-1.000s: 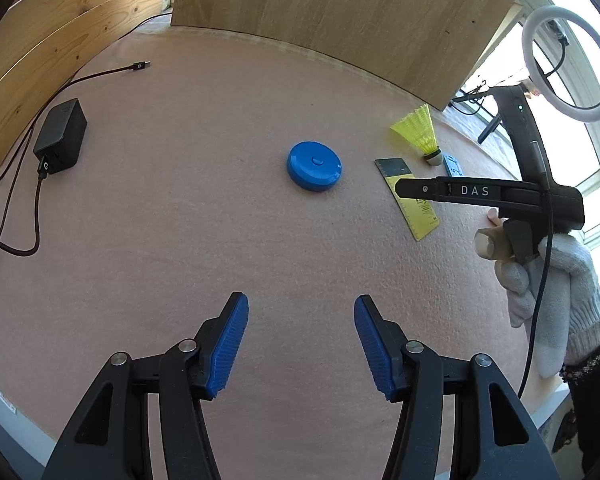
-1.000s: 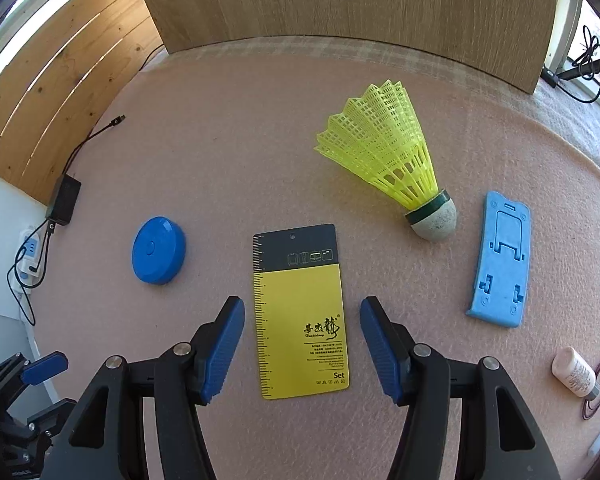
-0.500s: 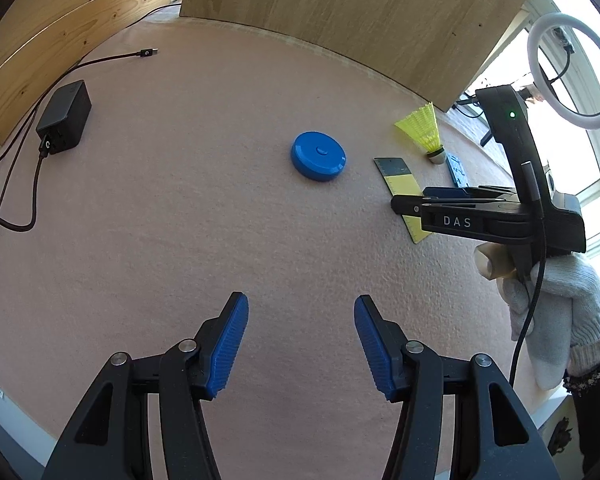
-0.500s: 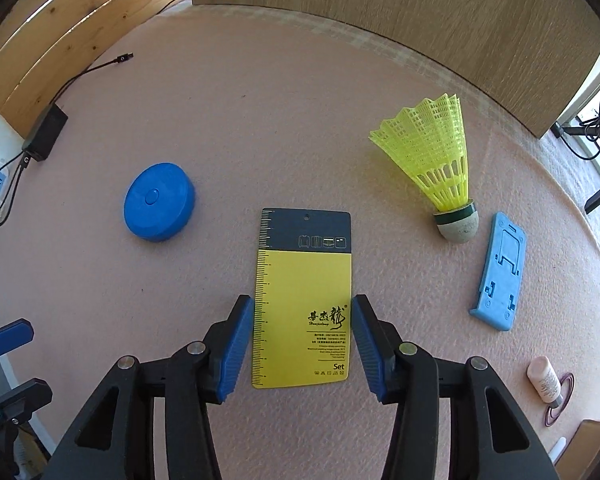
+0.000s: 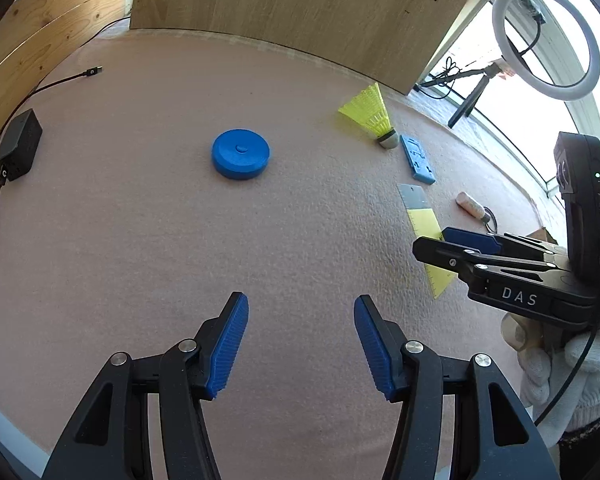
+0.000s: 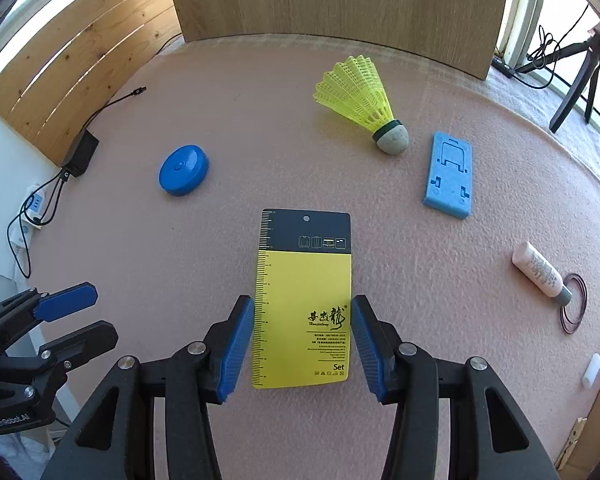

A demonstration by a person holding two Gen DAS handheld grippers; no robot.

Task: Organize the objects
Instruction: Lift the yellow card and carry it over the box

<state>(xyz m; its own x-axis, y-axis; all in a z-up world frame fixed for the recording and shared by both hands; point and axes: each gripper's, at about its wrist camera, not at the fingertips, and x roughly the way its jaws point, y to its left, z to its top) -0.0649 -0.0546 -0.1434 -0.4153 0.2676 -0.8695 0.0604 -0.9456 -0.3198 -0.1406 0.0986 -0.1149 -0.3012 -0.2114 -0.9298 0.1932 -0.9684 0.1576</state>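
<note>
My right gripper [image 6: 302, 300] is shut on the long edges of a yellow and dark card with a ruler scale [image 6: 304, 280], its lower half between the blue pads. In the left wrist view the card [image 5: 422, 216] slants out of the right gripper [image 5: 460, 242], which a gloved hand [image 5: 572, 364] carries. My left gripper [image 5: 300, 300] is open over bare pink mat with nothing between its fingers. A blue round disc [image 5: 241, 154] lies ahead of it. Beyond the card lie a yellow shuttlecock [image 6: 360, 96] and a blue phone stand [image 6: 449, 174].
A small pink tube [image 6: 540, 274] and a thin ring [image 6: 576, 304] lie at the right. A black adapter [image 5: 18, 150] with cables sits at the mat's left edge. A wooden board [image 6: 332, 0] backs the mat; a ring light [image 5: 546, 42] and tripod stand near the window.
The right gripper's jaws closed from wide apart onto the card's edges, then carried it back toward the near right, away from the shuttlecock. The left gripper shifted sideways, still open.
</note>
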